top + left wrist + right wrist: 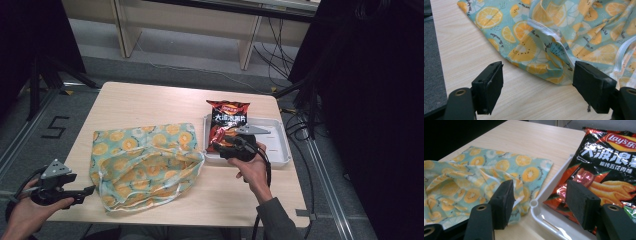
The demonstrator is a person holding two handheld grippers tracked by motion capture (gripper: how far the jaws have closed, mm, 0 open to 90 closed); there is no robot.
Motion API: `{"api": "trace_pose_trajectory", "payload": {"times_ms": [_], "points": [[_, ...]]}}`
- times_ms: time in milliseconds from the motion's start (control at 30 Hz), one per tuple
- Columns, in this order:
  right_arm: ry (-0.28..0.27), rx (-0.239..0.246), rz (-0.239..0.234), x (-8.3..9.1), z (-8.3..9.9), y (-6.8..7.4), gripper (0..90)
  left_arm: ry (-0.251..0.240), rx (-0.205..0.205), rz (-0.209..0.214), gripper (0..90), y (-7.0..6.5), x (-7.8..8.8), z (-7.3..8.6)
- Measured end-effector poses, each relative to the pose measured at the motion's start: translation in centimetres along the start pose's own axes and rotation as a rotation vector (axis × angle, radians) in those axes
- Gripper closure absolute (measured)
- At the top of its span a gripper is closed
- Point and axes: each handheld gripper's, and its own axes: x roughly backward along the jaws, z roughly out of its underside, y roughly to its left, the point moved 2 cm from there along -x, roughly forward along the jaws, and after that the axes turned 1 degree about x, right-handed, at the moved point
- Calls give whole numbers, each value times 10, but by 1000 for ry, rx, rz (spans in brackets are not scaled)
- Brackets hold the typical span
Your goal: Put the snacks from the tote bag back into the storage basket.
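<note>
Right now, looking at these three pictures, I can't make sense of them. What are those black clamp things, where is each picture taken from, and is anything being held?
There is no robot here: a person sits at a wooden table and holds a hand tool with two black jaws in each hand.

The wide picture comes from a camera above the table. The other two come from small cameras riding on the tools, looking out between their jaws.

On the table lies a fabric bag printed with orange slices, its opening rumpled. Beside it is a white tray with a bag of chips lying in it.

The left gripper waits at the fabric bag's corner, jaws apart, holding nothing. The right gripper is near the tray's edge by the chips, jaws wide, gripping nothing yet. It will probably pick up the chips.
</note>
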Motion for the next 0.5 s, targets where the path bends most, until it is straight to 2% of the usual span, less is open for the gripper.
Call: {"api": "trace_pose_trajectory", "payload": {"times_ms": [33, 67, 100, 133, 167, 233, 333, 400, 433, 467, 500], "points": [[13, 3, -12, 1, 1, 0, 409, 2, -1, -4, 240, 0, 0, 0], [15, -14, -7, 2, 2, 3, 409, 2, 0, -5, 241, 0, 1, 0], [25, 21, -1, 3, 3, 1, 408, 1, 0, -5, 241, 0, 1, 0], [10, 6, -3, 2, 4, 4, 407, 2, 0, -5, 241, 0, 1, 0], [16, 21, -8, 2, 5, 4, 406, 2, -1, -4, 241, 0, 0, 0], [24, 17, -5, 3, 8, 7, 405, 3, -17, -11, 241, 0, 1, -1], [28, 57, -4, 5, 10, 9, 404, 2, -13, -3, 241, 0, 0, 0], [24, 56, -10, 5, 12, 11, 403, 5, -14, -2, 241, 0, 1, 0], [36, 40, -11, 6, 13, 14, 403, 5, -15, -2, 241, 0, 1, 0], [40, 74, -9, 8, 15, 14, 402, 1, -13, -4, 241, 0, 1, 0], [43, 77, -7, 9, 16, 15, 401, 1, -15, -2, 241, 0, 1, -1]]}}
